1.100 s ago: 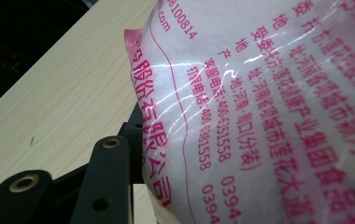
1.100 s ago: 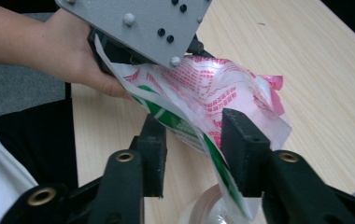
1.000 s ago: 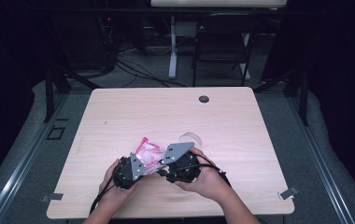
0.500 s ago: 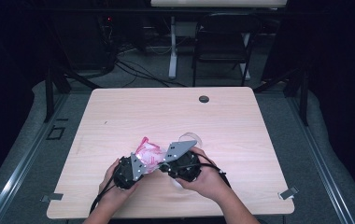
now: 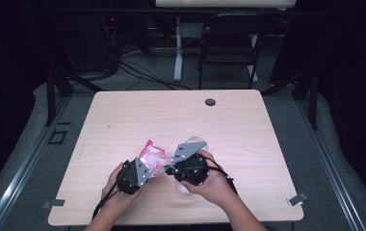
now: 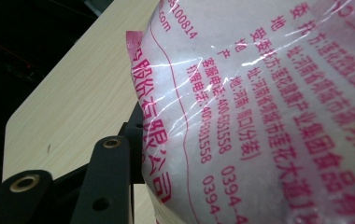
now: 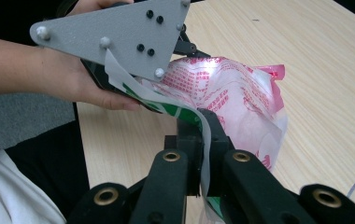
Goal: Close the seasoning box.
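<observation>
A light wooden table (image 5: pixel 248 144) with rounded corners stands on grey carpet, seen from above, with a small black round cap (image 5: pixel 210 102) near its far edge. At the near edge, a person's two hands hold two black two-jaw grippers close together. Between them, lifted just above the tabletop, is a crinkled clear plastic bag with pink printed lettering (image 5: pixel 152 158). The left gripper (image 5: pixel 145 169) holds the bag's body, which bulges against its jaw in the left gripper view. The right gripper (image 7: pixel 203 140) has just been closing, and its jaws now pinch a thin white and green edge of the bag (image 7: pixel 205 154) tightly between them.
</observation>
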Demonstrator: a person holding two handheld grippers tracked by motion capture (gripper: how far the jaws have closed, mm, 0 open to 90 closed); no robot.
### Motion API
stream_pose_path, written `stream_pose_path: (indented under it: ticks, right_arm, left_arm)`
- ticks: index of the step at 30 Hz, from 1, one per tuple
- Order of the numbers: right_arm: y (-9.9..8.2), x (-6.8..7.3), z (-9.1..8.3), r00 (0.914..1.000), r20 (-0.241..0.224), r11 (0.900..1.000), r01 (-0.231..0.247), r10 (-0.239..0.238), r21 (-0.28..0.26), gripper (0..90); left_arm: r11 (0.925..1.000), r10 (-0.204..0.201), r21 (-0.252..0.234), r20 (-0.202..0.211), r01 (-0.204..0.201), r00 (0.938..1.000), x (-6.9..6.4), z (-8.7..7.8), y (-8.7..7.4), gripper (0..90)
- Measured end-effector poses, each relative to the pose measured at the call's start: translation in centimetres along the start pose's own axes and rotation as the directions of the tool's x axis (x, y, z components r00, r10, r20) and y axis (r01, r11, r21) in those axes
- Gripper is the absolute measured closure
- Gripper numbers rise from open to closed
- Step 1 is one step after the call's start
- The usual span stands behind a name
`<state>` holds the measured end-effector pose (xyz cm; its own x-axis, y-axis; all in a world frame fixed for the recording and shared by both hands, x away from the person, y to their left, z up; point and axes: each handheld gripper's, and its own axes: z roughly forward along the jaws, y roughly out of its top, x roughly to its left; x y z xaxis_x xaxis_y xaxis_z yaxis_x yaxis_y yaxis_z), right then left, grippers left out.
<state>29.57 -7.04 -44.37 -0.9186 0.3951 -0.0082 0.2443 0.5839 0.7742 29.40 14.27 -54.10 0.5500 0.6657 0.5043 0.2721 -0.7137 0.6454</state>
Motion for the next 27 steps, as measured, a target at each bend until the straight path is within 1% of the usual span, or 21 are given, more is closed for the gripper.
stream_pose_path:
  ticks: [2, 3, 4, 8, 9, 10, 11, 13, 14, 16, 18, 21, 23, 24, 25, 27]
  right_arm:
    - [-0.1, -0.1, 0.0, 0.9999, -0.003, 0.9999, -0.016, 0.016, -0.007, 89.9]
    - [-0.1, -0.2, 0.0, 0.9996, -0.007, 0.9996, -0.027, 0.027, -0.009, 89.9]
    - [-0.1, -0.3, -0.1, 0.9993, -0.010, 0.9993, -0.035, 0.035, -0.013, 89.9]
    - [-0.3, -0.5, -0.2, 0.9984, -0.019, 0.9982, -0.053, 0.053, -0.028, 89.9]
    - [-0.3, -0.6, -0.3, 0.9984, -0.017, 0.9983, -0.054, 0.053, -0.024, 89.9]
    - [-0.4, -0.6, -0.4, 0.9979, -0.010, 0.9973, -0.064, 0.064, -0.035, 89.8]
    - [-0.4, -0.6, -0.4, 0.9979, -0.010, 0.9973, -0.064, 0.064, -0.035, 89.8]
    - [-0.6, -0.7, -0.6, 0.9980, -0.006, 0.9973, -0.063, 0.063, -0.038, 89.7]
    - [-0.6, -0.7, -0.6, 0.9981, 0.001, 0.9973, -0.061, 0.061, -0.041, 89.7]
    - [-0.8, -0.6, -0.9, 0.9982, 0.022, 0.9976, -0.055, 0.056, -0.043, 89.6]
    - [-0.9, -0.6, -1.0, 0.9981, 0.027, 0.9977, -0.053, 0.055, -0.042, 89.6]
    - [-1.1, -0.5, -1.2, 0.9975, 0.034, 0.9968, -0.060, 0.062, -0.052, 89.5]
    - [-1.3, -0.5, -1.3, 0.9974, 0.042, 0.9970, -0.056, 0.059, -0.053, 89.4]
    - [-1.3, -0.4, -1.4, 0.9972, 0.046, 0.9970, -0.057, 0.060, -0.053, 89.4]
    - [-1.4, -0.4, -1.5, 0.9972, 0.047, 0.9969, -0.056, 0.059, -0.054, 89.3]
    - [-1.5, -0.3, -1.6, 0.9966, 0.054, 0.9965, -0.059, 0.062, -0.059, 89.2]
  left_arm:
    - [1.0000, 0.006, -0.001, -0.010, -0.006, 0.9999, 0.0, 0.0, 0.1, 57.2]
    - [0.9998, 0.020, 0.001, -0.014, -0.020, 0.9997, 0.0, -0.1, 0.1, 57.2]
    - [0.9999, 0.013, 0.003, -0.016, -0.013, 0.9998, 0.0, -0.1, 0.2, 57.2]
    - [0.9988, 0.049, -0.005, -0.042, -0.050, 0.9979, 0.0, -0.3, 0.5, 57.3]
    - [0.9985, 0.054, -0.008, -0.051, -0.054, 0.9973, 0.0, -0.3, 0.5, 57.3]
    - [0.9980, 0.063, -0.006, -0.055, -0.064, 0.9965, 0.0, -0.4, 0.6, 57.3]
    - [0.9974, 0.071, -0.012, -0.067, -0.071, 0.9953, -0.1, -0.4, 0.7, 57.3]
    - [0.9957, 0.090, -0.013, -0.077, -0.091, 0.9930, -0.1, -0.4, 0.9, 57.3]
    - [0.9957, 0.090, -0.015, -0.078, -0.091, 0.9929, -0.2, -0.4, 1.0, 57.3]
    - [0.9938, 0.108, -0.015, -0.090, -0.110, 0.9900, -0.2, -0.4, 1.2, 57.4]
    - [0.9920, 0.122, -0.021, -0.105, -0.125, 0.9870, -0.2, -0.5, 1.4, 57.4]
    - [0.9880, 0.148, -0.027, -0.127, -0.152, 0.9808, -0.2, -0.6, 1.7, 57.4]
    - [0.9859, 0.160, -0.028, -0.134, -0.165, 0.9780, -0.2, -0.6, 1.8, 57.4]
    - [0.9845, 0.164, -0.040, -0.144, -0.171, 0.9760, -0.3, -0.6, 1.9, 57.4]
    - [0.9825, 0.176, -0.033, -0.147, -0.183, 0.9733, -0.2, -0.6, 2.0, 57.4]
    - [0.9812, 0.180, -0.042, -0.155, -0.188, 0.9715, -0.3, -0.6, 2.0, 57.4]
